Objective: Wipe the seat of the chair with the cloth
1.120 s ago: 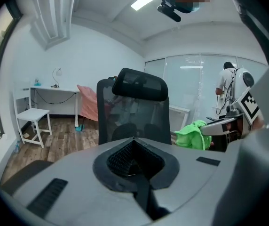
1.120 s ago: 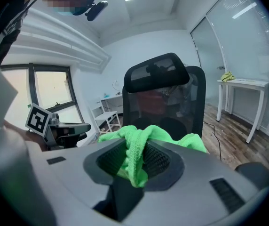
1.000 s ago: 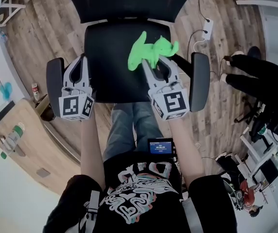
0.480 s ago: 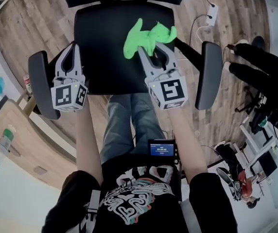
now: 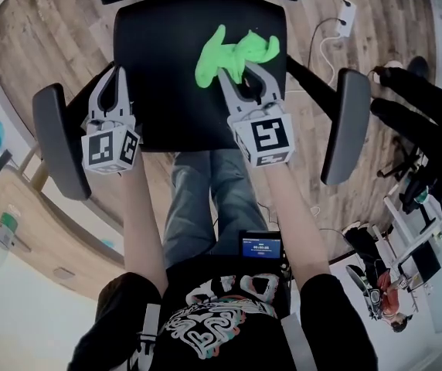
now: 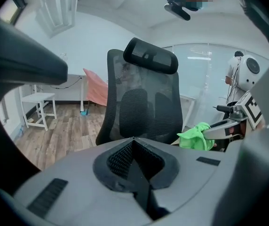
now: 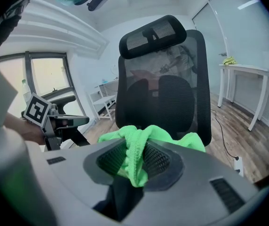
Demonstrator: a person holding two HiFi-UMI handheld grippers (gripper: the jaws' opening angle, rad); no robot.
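We hold the green cloth [image 5: 233,51] [image 7: 133,150] in our right gripper [image 5: 236,78] [image 7: 134,166]. Its two jaws are squeezed on a bunched bit of the cloth, and the rest puffs out past the tips. The cloth is over the right half of the black seat [image 5: 163,68], closer to the back of the seat than to the front. We cannot tell if it touches the seat.

Our left gripper [image 5: 117,76] [image 6: 134,147] is over the left edge of the seat, just inside the left armrest [image 5: 57,141]. Its jaws are closed tight with nothing in them.

The right armrest [image 5: 345,126] is off the right side of the seat. The mesh backrest [image 6: 144,109] [image 7: 165,95] stands up behind the seat.
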